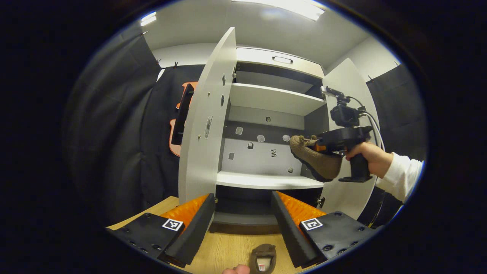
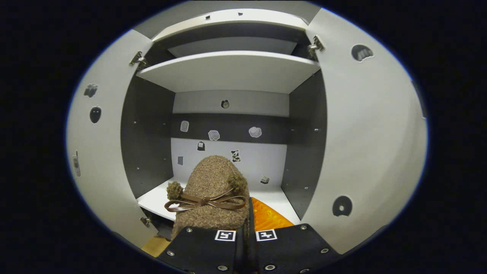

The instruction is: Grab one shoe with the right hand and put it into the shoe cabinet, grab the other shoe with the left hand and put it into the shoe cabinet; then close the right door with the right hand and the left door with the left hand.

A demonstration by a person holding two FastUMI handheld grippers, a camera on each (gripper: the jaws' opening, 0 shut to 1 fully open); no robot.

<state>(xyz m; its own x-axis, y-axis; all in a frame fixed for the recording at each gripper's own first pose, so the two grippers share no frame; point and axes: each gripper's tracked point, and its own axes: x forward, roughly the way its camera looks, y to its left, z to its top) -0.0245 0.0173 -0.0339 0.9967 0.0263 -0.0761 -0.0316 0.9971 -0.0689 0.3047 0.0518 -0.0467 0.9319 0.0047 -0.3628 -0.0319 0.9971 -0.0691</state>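
Observation:
A brown fuzzy shoe point(image 1: 317, 160) hangs in the air in front of the open shoe cabinet point(image 1: 274, 99), toe toward the middle shelf point(image 1: 266, 180). My right gripper point(image 1: 320, 145), held by a hand in a white sleeve, is shut on its heel edge. In the right gripper view the same shoe point(image 2: 211, 190), with a bow and pompoms, sits between my right gripper point(image 2: 245, 234) fingers, just before the shelf point(image 2: 276, 198). The other shoe point(image 1: 263, 258) lies on the wooden surface below my left gripper point(image 1: 243, 224), which is open and holds nothing.
Both cabinet doors stand open: the left door point(image 1: 205, 125) and the right door point(image 1: 344, 80), seen also as left door point(image 2: 102, 152) and right door point(image 2: 365, 152). An upper shelf point(image 2: 228, 70) is bare. The wooden surface point(image 1: 224, 247) runs up to the cabinet's base.

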